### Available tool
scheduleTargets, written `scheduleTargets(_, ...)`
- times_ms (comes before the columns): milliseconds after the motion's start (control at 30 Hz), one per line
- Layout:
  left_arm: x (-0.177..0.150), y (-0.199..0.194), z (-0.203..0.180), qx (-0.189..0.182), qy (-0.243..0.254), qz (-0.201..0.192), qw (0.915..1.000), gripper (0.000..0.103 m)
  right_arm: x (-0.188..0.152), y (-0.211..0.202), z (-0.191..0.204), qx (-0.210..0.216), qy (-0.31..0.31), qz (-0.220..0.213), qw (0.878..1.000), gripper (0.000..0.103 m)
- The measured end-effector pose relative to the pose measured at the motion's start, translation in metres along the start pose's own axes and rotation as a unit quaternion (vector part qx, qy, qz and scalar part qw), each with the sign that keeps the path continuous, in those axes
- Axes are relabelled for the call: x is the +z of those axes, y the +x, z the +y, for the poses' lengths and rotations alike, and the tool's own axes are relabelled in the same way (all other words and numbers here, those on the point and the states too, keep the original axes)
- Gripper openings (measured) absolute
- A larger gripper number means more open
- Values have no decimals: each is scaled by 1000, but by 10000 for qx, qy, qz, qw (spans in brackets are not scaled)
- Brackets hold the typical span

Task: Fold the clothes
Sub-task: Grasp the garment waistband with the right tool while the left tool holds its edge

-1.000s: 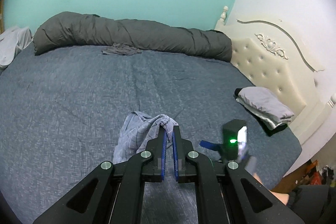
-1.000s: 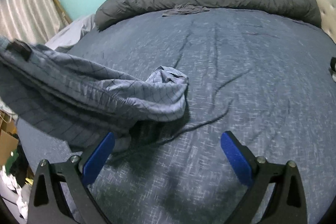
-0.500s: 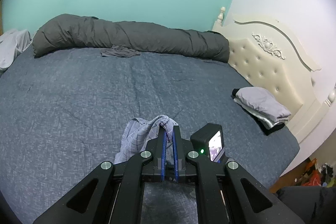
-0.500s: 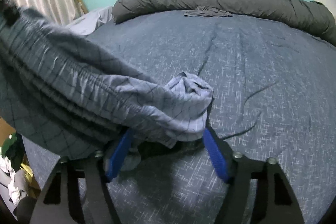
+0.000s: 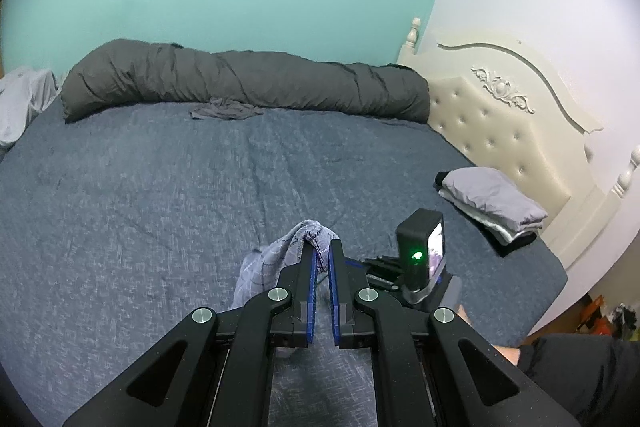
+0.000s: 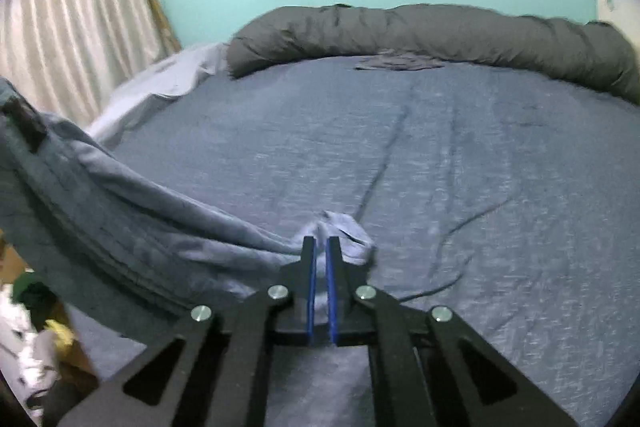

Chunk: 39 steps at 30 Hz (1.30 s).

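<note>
A blue-grey checked garment (image 6: 132,231) hangs stretched between my two grippers above the blue bedspread (image 6: 460,167). In the left wrist view my left gripper (image 5: 320,251) is shut on one bunched corner of the garment (image 5: 298,239), which droops to the left below the fingers. In the right wrist view my right gripper (image 6: 321,247) has its jaws closing, pads pinching another bunched edge of the cloth (image 6: 344,227). From there the fabric sweeps away to the far left. The right gripper's camera block (image 5: 420,247) with a green light shows just right of the left gripper.
A rolled dark grey duvet (image 5: 248,87) lies along the far side of the bed, with a small grey garment (image 5: 224,111) in front of it. Folded clothes (image 5: 492,203) are stacked by the cream headboard (image 5: 500,131). Curtains (image 6: 72,27) and floor clutter (image 6: 36,347) are at left.
My right gripper went from wide open to nearly shut, closing on the garment's edge and lifting it. The left gripper stayed shut on its corner and rose slightly.
</note>
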<state>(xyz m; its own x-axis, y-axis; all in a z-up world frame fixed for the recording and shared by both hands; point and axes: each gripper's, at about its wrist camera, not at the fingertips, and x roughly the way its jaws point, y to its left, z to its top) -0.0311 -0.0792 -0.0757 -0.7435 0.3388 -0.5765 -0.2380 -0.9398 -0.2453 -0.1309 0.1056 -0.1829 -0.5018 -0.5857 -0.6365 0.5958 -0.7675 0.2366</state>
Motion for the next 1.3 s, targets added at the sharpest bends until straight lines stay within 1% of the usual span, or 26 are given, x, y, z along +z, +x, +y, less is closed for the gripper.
scheduleTargets(33,1,-1,-1,6,5,2,10000,6,-2,-3,3,80,46,3,10000,28)
scheduleTargets(67,1,-2,-1,-3,-13,11,10000,6,-6,-6,5,170,95,10,9998,66)
scheduleTargets(100,2,-2,-1,-25,-51,27,10000,6,-9,-8,7,293,145,6,9995,78)
scheduleTargets(167,3,-2,-1,-63,-118,52,9999,6,-20,-9,16,361,46,85,9993,78)
scheduleTargets(233,3,-3,-4,-89,-124,54,9999,6,-28,-5,25,246,-143,165,9995,78)
scheduleTargets(267,2,-4,-7,-102,-98,56,9999,6,-32,-2,30,280,-248,210,9991,78)
scheduleTargets(367,2,-9,-18,-141,4,34,9999,6,-37,2,37,184,-387,213,9989,78)
scheduleTargets(433,2,-14,-22,-172,49,12,9998,6,-39,5,38,173,-365,202,9990,74)
scheduleTargets(533,4,-20,-26,-197,97,-24,9998,6,-37,7,37,189,-405,211,9988,52)
scheduleTargets(567,4,-22,-27,-205,120,-35,9997,6,-38,3,38,200,-456,201,9986,37)
scheduleTargets(600,5,-24,-27,-210,137,-44,9997,6,-37,0,39,190,-507,170,9984,27)
scheduleTargets(633,5,-26,-27,-208,142,-50,9997,6,-37,-3,39,173,-556,134,9982,22)
scheduleTargets(667,6,-27,-26,-203,141,-55,9997,6,-35,-8,38,166,-565,88,9982,12)
scheduleTargets(700,6,-28,-25,-191,135,-57,9997,6,-33,-13,36,161,-561,40,9983,10)
scheduleTargets(800,5,-27,-19,-138,104,-44,9998,6,-24,-34,26,129,-531,-83,9985,4)
scheduleTargets(1000,3,-19,-6,-150,-71,20,9999,6,-1,-80,-5,-141,-495,-294,9982,3)
scheduleTargets(1133,5,-16,-5,-134,-93,24,9999,6,18,-121,-25,-310,-495,-424,9974,3)
scheduleTargets(1300,12,-17,-9,-216,-82,-56,9997,6,38,-173,-32,-437,-632,-463,9960,3)
